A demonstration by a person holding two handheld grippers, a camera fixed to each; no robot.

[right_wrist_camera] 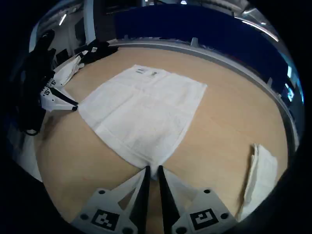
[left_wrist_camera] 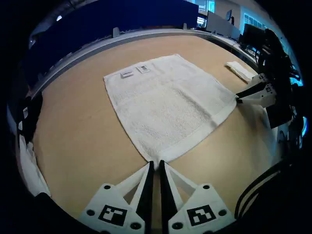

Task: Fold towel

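A white towel (left_wrist_camera: 167,105) lies spread flat on the wooden table (left_wrist_camera: 78,128), its two small labels at the far corner. In the left gripper view, my left gripper (left_wrist_camera: 156,165) is shut on the towel's near corner, which runs in between the narrow fingertips. My right gripper (left_wrist_camera: 237,100) pinches the corner at the right. In the right gripper view the towel (right_wrist_camera: 144,113) stretches away from my right gripper (right_wrist_camera: 153,171), which is shut on its near corner. The left gripper (right_wrist_camera: 76,106) holds the corner at the left.
A small folded white towel (left_wrist_camera: 240,70) (right_wrist_camera: 262,176) lies near the table's edge. More white cloth (left_wrist_camera: 32,168) (right_wrist_camera: 68,70) and black items sit at the other side. A blue partition (left_wrist_camera: 117,19) (right_wrist_camera: 202,33) runs behind the table.
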